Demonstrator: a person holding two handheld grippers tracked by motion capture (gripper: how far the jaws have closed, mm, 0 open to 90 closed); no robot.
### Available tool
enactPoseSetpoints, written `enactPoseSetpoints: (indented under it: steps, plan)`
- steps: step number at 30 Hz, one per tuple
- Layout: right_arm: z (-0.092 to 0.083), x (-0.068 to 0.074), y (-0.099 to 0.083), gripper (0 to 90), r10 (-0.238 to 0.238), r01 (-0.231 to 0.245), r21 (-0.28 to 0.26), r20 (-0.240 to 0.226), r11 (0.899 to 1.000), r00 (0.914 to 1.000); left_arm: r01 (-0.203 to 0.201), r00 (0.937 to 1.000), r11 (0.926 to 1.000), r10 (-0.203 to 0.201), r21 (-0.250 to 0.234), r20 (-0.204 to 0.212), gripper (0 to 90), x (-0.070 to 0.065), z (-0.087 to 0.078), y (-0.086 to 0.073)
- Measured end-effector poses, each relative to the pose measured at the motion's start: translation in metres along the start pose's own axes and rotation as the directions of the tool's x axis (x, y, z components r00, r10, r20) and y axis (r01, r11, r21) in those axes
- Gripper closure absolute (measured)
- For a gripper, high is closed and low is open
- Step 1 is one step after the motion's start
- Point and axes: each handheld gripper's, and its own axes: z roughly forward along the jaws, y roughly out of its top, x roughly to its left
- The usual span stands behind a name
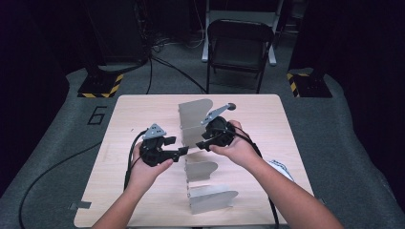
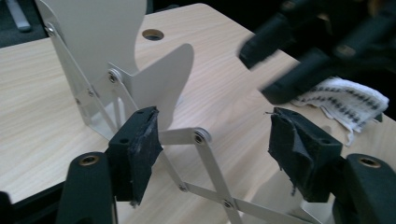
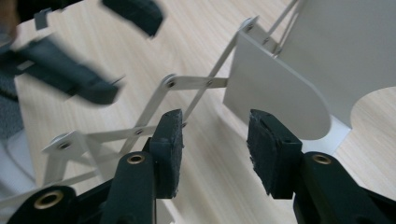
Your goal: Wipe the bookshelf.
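Mid-surface (image 1: pixel 143 109), the rack (image 1: pixel 203 157) is stretched out on its scissor links. Left claw (image 1: pixel 184 151) and right claw (image 1: pixel 200 143) both open, gripping nothing, flanking the rack's middle. We judge it released; next, re-grip a panel. Cloth (image 2: pixel 348 100) right of rack, chair (image 1: pixel 239 45) beyond; nothing blocks.

The high view is dim and soft: light falls from above on the pale counter (image 1: pixel 143 109), while the floor and room around it sink into near black. Soft shadows lie beside the metal rack (image 1: pixel 200 157). Both gripper views are brighter (and slightly grainy); the near pads are fairly sharp, and the other claw (image 2: pixel 299 56) farther off smears into motion blur.
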Motion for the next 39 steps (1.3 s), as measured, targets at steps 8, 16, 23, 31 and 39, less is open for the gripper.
enactPoseSetpoints:
  steps: [8, 16, 23, 31, 39]
  plan:
    - [0.009, -0.024, 0.005, 47.1, 0.005, -0.003, -0.032, 0.074, 0.999, 0.9973, 0.013, 0.9997, 0.9999, -0.013, -0.004, 0.019, 28.4, -0.007, -0.005, -0.004]
    - [0.014, -0.038, 0.007, 43.5, 0.05, -0.043, -0.059, 0.112, 0.997, 0.9924, -0.002, 0.9993, 1.0, 0.002, 0.001, 0.036, 28.0, -0.016, -0.009, -0.007]
    - [0.022, -0.046, 0.01, 39.5, 0.031, -0.023, -0.059, 0.132, 0.998, 0.9908, -0.009, 0.9982, 0.9999, 0.009, 0.007, 0.059, 27.6, -0.023, -0.008, -0.012]
    - [0.04, -0.05, 0.011, 38.6, 0.044, -0.039, -0.05, 0.106, 0.998, 0.9934, -0.021, 0.9976, 0.9994, 0.019, 0.026, 0.067, 27.8, -0.025, -0.006, -0.022]
    - [0.049, -0.047, 0.013, 51.2, -0.005, 0.006, -0.011, 0.078, 1.0, 0.9969, -0.061, 0.9973, 0.9976, 0.059, 0.032, 0.042, 50.1, -0.028, -0.008, -0.028]
